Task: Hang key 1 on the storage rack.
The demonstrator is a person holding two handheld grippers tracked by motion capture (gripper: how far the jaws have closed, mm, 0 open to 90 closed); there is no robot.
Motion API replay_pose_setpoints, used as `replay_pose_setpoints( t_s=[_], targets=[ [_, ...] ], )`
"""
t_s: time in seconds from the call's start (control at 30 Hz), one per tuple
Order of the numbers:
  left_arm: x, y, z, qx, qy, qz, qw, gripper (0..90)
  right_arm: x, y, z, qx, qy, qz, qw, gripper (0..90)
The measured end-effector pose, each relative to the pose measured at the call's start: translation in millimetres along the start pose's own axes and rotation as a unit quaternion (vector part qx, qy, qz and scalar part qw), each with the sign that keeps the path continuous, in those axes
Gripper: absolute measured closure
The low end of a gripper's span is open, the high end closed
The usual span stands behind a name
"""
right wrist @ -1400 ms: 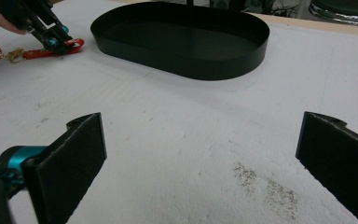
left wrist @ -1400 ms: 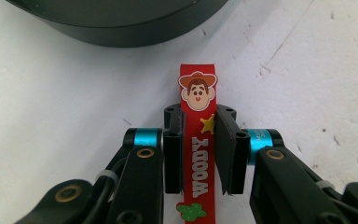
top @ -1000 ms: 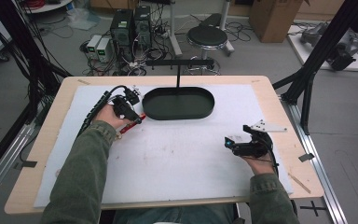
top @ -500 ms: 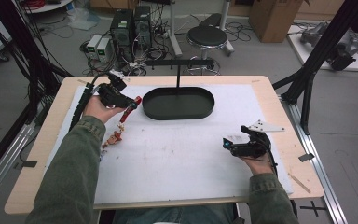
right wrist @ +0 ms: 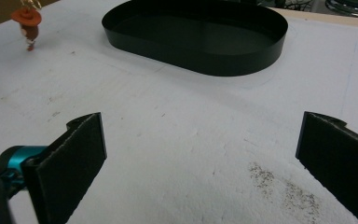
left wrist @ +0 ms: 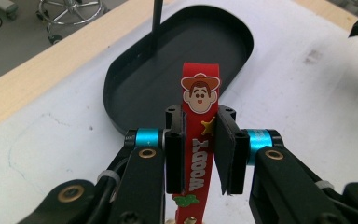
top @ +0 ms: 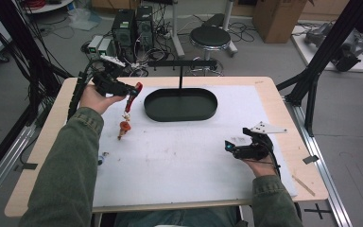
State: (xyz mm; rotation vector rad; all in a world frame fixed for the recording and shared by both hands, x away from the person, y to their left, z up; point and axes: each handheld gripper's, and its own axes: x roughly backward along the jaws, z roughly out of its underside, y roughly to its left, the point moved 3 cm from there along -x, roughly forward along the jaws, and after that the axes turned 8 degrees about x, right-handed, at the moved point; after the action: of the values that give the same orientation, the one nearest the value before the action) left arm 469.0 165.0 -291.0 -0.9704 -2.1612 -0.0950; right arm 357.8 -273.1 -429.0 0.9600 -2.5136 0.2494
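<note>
Lift done: my left gripper [top: 131, 91] has raised the red strap [left wrist: 199, 135], clamped between its jaws, off the mat so its charm [top: 124, 126] dangles, probably clear, beside the black tray [top: 180, 105], while my right gripper [top: 234, 147] rests open.

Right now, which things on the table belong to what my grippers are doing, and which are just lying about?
In the job:
- red Woody strap, clamped in the left gripper
- orange charm hanging from the strap
- black oval tray with its stand

Lying about:
- small object near the left sleeve
- right gripper, open over the white mat
</note>
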Motion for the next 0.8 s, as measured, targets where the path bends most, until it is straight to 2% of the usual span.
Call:
replay_pose_setpoints(
  t_s=[0.37,0.43,0.5,0.8],
  targets=[
    [22.0,-10.6,-29.3,-0.011,-0.034,-0.017,0.9992,75.0,-0.3,0.4,-0.5,0.0,-0.003,0.001,1.0,0.7],
    [21.5,-12.4,-36.0,-0.012,-0.03,-0.012,0.9994,74.9,-0.9,0.8,-0.5,0.0,-0.002,-0.001,1.0,0.7],
    [21.5,-12.6,-37.6,-0.016,-0.028,-0.016,0.9994,74.9,-1.6,1.2,-0.1,-0.001,0.002,-0.002,1.0,0.7],
    [16.4,-10.7,-51.1,-0.008,-0.044,-0.016,0.9989,74.9,-2.2,0.4,-0.3,0.002,-0.001,-0.003,1.0,0.7]
  ],
)
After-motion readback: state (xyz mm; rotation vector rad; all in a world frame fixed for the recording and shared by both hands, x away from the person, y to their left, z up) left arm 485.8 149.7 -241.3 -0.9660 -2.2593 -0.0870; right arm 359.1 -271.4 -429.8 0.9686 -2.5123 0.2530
